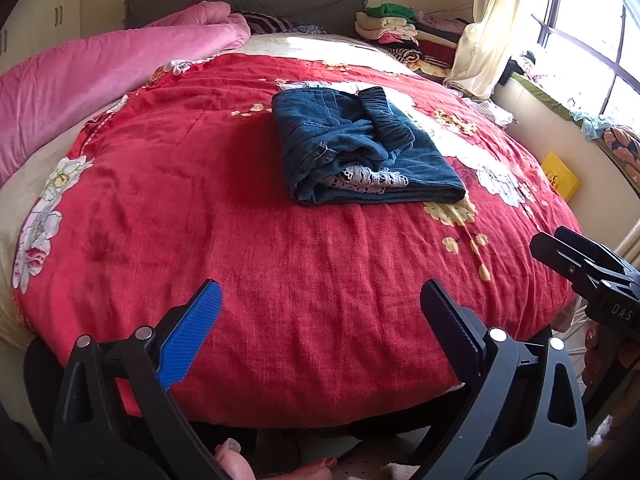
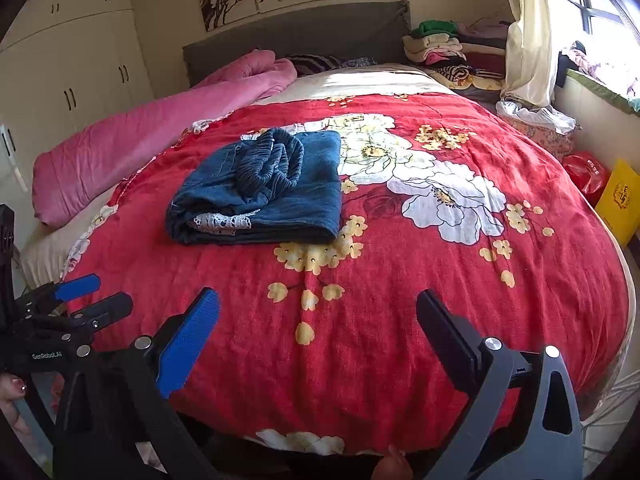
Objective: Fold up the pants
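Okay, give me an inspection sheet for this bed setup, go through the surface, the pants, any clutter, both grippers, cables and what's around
Surface: red floral bedspread, wrinkled, covering the bed.
Job's things: blue pants, folded into a compact bundle on the bedspread, elastic waistband on top, a bit of white lace showing at the near edge.
Clutter: pink quilt rolled along the left side; stack of folded clothes by the headboard.
Grippers: left hand-held gripper open, empty, short of the pants; right hand-held gripper open, empty, also short of them.
Cables: nothing seen.
Surroundings: cream wardrobe, window with curtain, yellow box beside the bed.
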